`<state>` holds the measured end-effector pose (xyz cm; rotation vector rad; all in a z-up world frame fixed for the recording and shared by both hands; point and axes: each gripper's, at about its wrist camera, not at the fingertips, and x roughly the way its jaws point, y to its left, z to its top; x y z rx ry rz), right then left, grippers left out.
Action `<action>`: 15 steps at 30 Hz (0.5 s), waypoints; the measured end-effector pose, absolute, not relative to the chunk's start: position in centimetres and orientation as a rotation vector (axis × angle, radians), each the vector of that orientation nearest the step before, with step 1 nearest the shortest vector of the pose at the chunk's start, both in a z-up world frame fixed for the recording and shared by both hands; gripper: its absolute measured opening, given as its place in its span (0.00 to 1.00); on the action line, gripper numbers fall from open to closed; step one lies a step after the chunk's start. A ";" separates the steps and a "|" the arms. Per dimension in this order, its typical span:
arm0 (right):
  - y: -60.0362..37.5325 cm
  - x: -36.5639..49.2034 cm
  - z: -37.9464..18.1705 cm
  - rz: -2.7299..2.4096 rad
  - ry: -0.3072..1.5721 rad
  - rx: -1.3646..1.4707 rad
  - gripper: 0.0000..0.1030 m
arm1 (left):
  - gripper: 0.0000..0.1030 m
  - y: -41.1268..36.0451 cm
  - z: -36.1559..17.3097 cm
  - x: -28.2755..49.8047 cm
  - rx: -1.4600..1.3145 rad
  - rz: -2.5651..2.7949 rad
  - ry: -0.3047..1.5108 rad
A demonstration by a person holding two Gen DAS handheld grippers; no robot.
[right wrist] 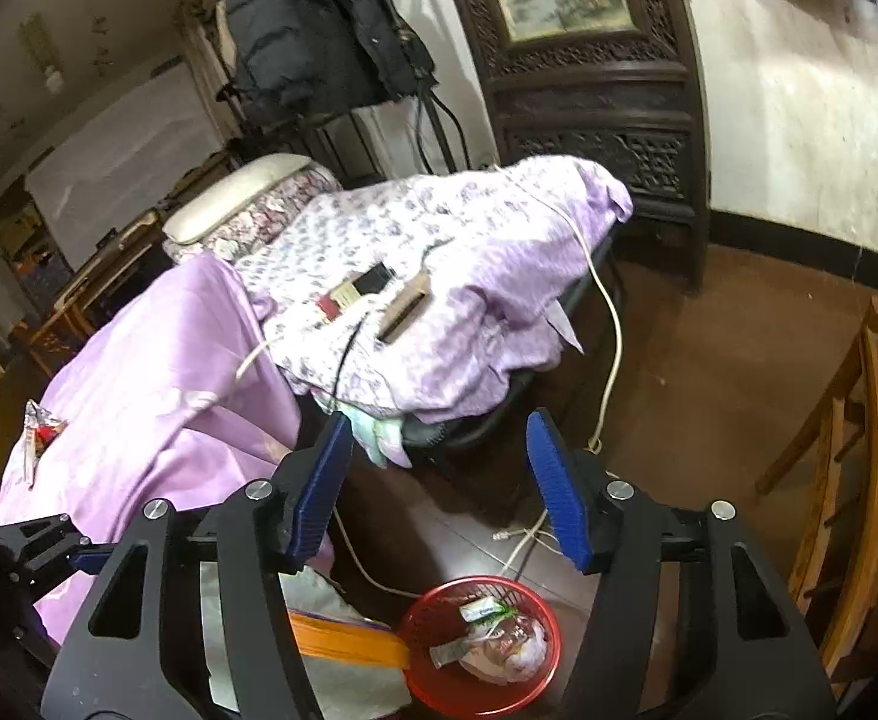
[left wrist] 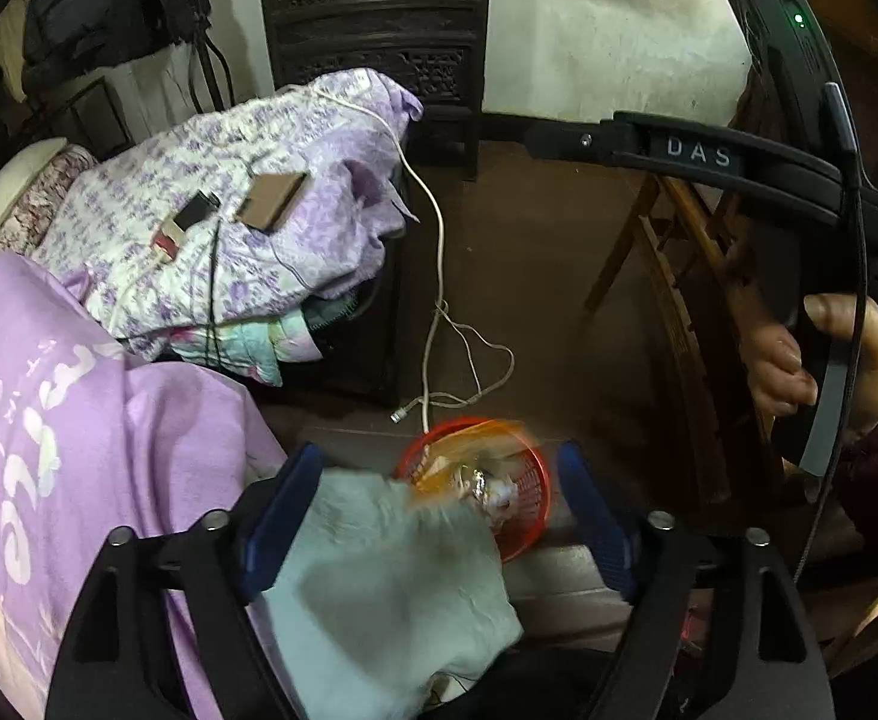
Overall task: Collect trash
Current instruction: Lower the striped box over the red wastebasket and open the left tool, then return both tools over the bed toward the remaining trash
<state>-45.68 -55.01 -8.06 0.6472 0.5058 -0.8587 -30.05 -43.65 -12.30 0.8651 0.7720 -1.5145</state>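
A red mesh basket sits on the dark floor with wrappers and a crumpled bag in it; the right wrist view shows it too. My left gripper is open above the basket's near side. Between its blue fingers lie a white crumpled sheet and a blurred orange wrapper over the basket's rim. The sheet touches only the left pad. My right gripper stands open with nothing in it, higher up. More trash lies on the purple sheet at the far left.
A bed heaped with purple bedding carries a phone, a cardboard piece and cables. A white cable trails to the floor by the basket. A wooden chair stands to the right, a carved dark cabinet behind. A hand holds the right gripper's handle.
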 end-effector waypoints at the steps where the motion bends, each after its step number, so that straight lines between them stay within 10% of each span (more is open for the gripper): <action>1: -54.8 -45.5 -8.0 -0.850 0.503 0.648 0.59 | 0.82 -43.4 -12.0 -29.7 0.853 -1.505 0.765; 15: -50.2 -38.3 -3.4 -0.678 0.470 0.543 0.66 | 0.88 -37.3 -7.8 -17.9 0.571 -1.199 0.765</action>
